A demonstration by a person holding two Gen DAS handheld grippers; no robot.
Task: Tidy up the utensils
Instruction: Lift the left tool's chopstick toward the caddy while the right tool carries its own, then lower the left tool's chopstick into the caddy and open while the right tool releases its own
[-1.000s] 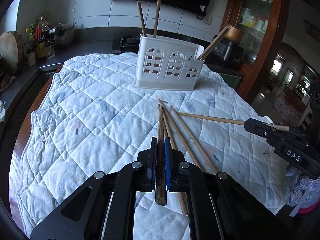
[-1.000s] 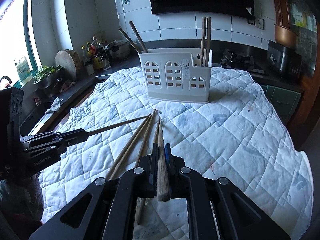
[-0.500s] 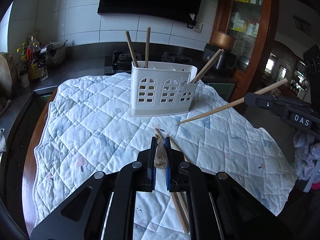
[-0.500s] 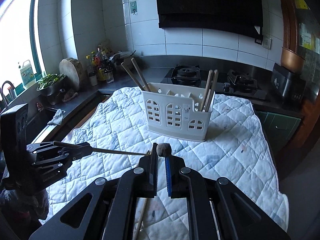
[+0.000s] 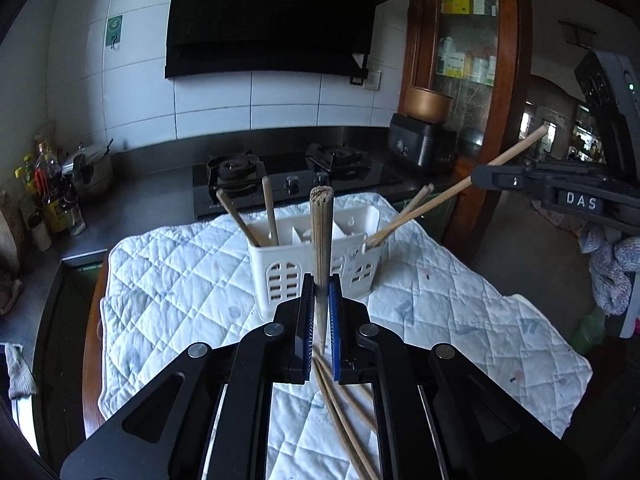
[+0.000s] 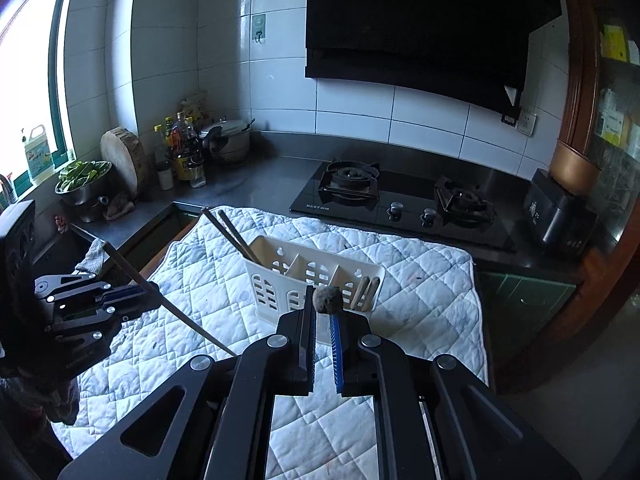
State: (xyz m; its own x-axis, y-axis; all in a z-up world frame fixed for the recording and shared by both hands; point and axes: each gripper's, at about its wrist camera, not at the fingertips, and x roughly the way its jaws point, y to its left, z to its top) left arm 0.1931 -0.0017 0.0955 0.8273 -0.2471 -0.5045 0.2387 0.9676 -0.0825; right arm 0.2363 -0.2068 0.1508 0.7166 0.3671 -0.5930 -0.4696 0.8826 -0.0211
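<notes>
I have one chopstick clamped in my left gripper [image 5: 319, 312], jaws closed tight on it, thick end up; my right gripper [image 6: 323, 320] is closed on another chopstick [image 6: 327, 300]; both are lifted above the quilted cloth [image 5: 168, 264]. The white caddy [image 5: 316, 256] stands toward the cloth's far edge; spare chopsticks [image 5: 340, 408] lie near its near edge. Next, I judge: tip each stick down into a compartment.
</notes>
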